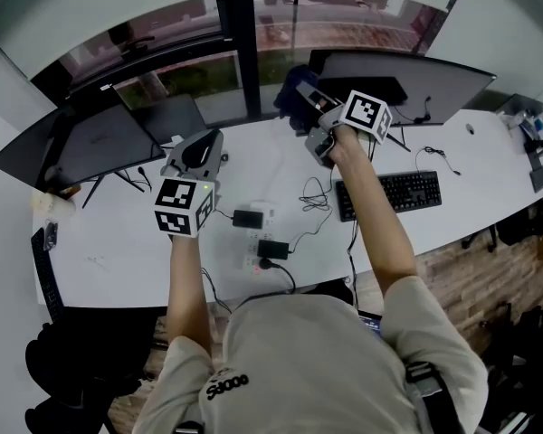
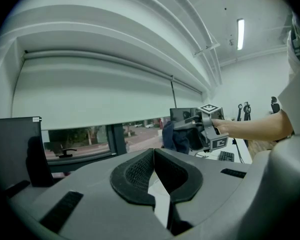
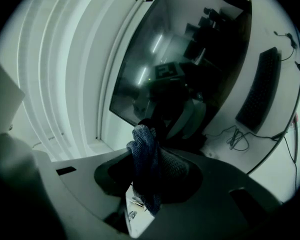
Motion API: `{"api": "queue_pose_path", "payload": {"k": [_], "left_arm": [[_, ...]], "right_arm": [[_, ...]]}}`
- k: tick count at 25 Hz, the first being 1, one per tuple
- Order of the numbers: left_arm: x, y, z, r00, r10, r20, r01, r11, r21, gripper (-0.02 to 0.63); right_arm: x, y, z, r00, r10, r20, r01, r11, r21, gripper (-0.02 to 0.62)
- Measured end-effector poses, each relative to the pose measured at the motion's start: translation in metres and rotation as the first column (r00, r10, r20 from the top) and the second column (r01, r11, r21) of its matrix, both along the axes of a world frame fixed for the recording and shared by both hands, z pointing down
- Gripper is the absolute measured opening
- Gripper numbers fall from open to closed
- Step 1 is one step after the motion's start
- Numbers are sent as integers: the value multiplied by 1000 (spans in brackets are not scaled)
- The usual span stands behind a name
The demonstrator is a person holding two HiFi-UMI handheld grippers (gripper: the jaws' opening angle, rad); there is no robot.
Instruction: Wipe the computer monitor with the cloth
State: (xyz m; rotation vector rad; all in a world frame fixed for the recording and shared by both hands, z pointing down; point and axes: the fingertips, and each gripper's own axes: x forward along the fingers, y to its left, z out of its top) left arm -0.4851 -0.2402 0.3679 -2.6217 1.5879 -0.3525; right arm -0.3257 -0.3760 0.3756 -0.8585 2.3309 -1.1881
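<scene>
My right gripper (image 1: 308,108) is shut on a dark blue cloth (image 1: 294,90), held up at the left edge of the right-hand monitor (image 1: 407,84). In the right gripper view the cloth (image 3: 149,166) bunches upright between the jaws of that gripper (image 3: 147,151), close before the dark screen (image 3: 190,59), which reflects the gripper. Whether cloth and screen touch I cannot tell. My left gripper (image 1: 201,145) hovers over the white desk (image 1: 118,251), shut and empty. In its own view, its pads (image 2: 140,171) meet, and the right gripper (image 2: 202,131) with the cloth (image 2: 174,136) shows ahead.
A second monitor (image 1: 90,143) stands at the left. A black keyboard (image 1: 389,193) lies right of centre, with power bricks and tangled cables (image 1: 267,238) mid-desk. A mouse (image 1: 471,129) is far right. A window runs behind the desk.
</scene>
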Motion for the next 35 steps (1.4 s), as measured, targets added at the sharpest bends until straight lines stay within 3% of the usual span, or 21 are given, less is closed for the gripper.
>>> {"api": "queue_pose_path", "payload": {"k": [16, 22, 35], "left_arm": [[22, -33, 20, 998, 53, 37, -52, 998, -44, 18], [20, -43, 35, 998, 52, 42, -49, 996, -76, 18], [24, -60, 63, 997, 55, 52, -48, 989, -141, 18]], "right_arm": [[1, -11, 85, 999, -6, 50, 14, 984, -176, 109], [-1, -16, 126, 1000, -17, -23, 12, 977, -212, 109], [2, -20, 222, 999, -13, -30, 0, 926, -377, 109]]}}
